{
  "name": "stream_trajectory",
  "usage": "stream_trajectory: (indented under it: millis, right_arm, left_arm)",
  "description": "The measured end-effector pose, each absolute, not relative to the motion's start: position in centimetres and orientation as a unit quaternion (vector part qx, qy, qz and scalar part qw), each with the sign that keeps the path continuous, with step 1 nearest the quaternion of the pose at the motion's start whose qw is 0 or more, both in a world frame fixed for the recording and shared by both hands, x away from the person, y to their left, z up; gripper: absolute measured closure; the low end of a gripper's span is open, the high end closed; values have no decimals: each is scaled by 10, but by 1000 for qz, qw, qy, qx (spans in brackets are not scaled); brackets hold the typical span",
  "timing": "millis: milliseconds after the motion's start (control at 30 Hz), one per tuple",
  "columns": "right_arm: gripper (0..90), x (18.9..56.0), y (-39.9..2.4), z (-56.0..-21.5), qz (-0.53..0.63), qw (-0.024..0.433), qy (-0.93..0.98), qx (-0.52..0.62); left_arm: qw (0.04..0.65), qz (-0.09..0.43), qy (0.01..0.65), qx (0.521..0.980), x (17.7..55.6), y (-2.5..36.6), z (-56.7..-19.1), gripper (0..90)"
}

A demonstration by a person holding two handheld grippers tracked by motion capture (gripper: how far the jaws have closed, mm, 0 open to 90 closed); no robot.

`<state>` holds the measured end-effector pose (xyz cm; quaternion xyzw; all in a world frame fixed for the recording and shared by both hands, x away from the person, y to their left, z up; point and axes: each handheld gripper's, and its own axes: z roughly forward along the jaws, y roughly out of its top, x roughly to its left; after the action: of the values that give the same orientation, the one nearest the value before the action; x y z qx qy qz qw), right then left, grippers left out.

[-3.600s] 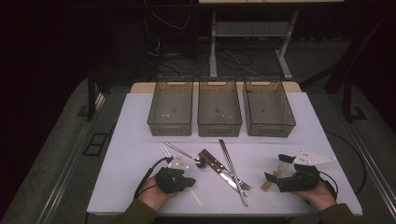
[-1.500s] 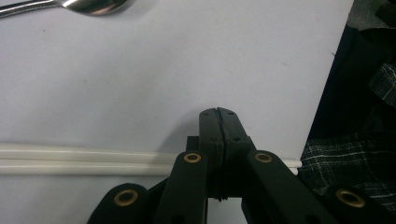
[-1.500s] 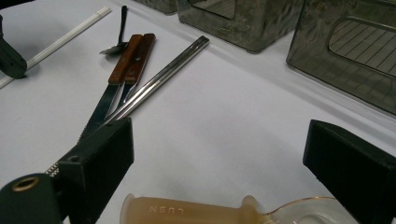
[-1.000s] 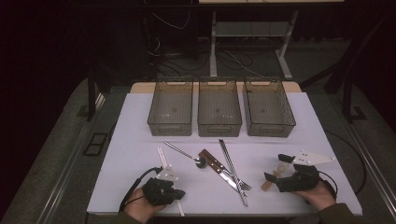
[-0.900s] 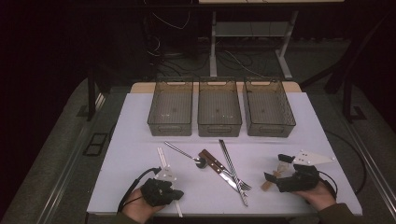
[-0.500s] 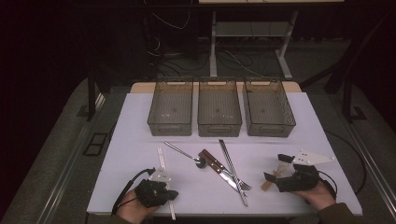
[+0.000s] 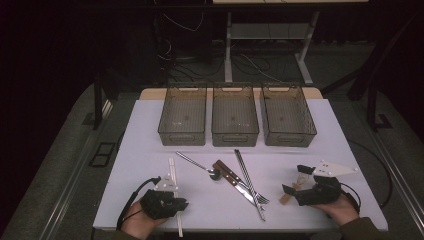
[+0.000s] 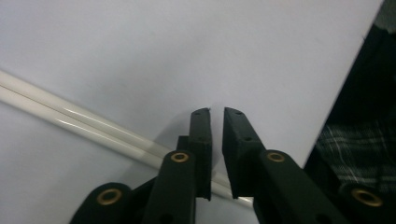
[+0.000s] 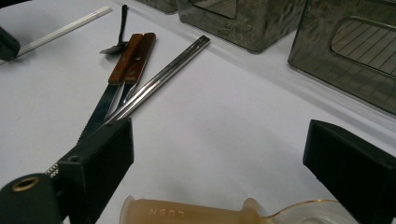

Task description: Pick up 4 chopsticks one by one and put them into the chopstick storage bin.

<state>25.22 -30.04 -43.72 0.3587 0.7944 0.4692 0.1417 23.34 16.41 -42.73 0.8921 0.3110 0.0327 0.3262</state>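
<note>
The left gripper sits low at the near edge of the white desk, close to its front left corner. Its fingers have just been opening and stand a narrow slit apart, pressing on nothing; the two long white plastic chopsticks lie flat on the desk, running under the fingers and away toward the bins. In the left gripper view the desk's edge falls off just to the right of the fingers.

The right gripper rests near the front right corner, its fingers wide apart, with a translucent amber plastic spoon lying on the desk between them, untouched.

Between the two grippers lie one small metal spoon, two wooden-handled steel knives and two steel chopsticks, crossing one another. Three smoky clear plastic bins stand side by side along the far part of the desk. Bare desk lies open left of the white chopsticks and between the cutlery and the bins.
</note>
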Motion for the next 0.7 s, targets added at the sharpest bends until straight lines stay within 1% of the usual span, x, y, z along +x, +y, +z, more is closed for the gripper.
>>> stream_trajectory:
  millis: [33, 67, 100, 133, 200, 300, 433, 533, 700]
  right_arm:
    - [88, 252, -300, -437, 469, 142, 794, 359]
    - [88, 252, -300, -437, 469, 142, 794, 359]
    - [88, 252, -300, -437, 469, 142, 795, 359]
    - [88, 252, -300, -437, 469, 142, 794, 359]
    - [88, 252, -300, -437, 469, 143, 794, 359]
    - [87, 253, -301, -437, 469, 142, 794, 360]
    - [88, 253, -301, -437, 469, 142, 794, 360]
    - [87, 253, -301, -437, 469, 142, 793, 361]
    - [88, 252, -301, -437, 470, 143, 794, 359]
  left_arm:
    - [329, 42, 320, 888, 236, 165, -425, 735]
    - [328, 56, 327, 884, 240, 167, -424, 735]
    - [326, 67, 337, 881, 245, 169, -422, 670]
    - [324, 79, 348, 876, 250, 170, -421, 670]
    - [322, 98, 371, 865, 260, 174, -419, 619]
    - [314, 117, 394, 856, 279, 179, -418, 575]
    - [313, 134, 436, 833, 305, 184, -421, 541]
    - [304, 143, 461, 822, 320, 186, -423, 536]
    - [290, 140, 490, 810, 339, 188, -431, 534]
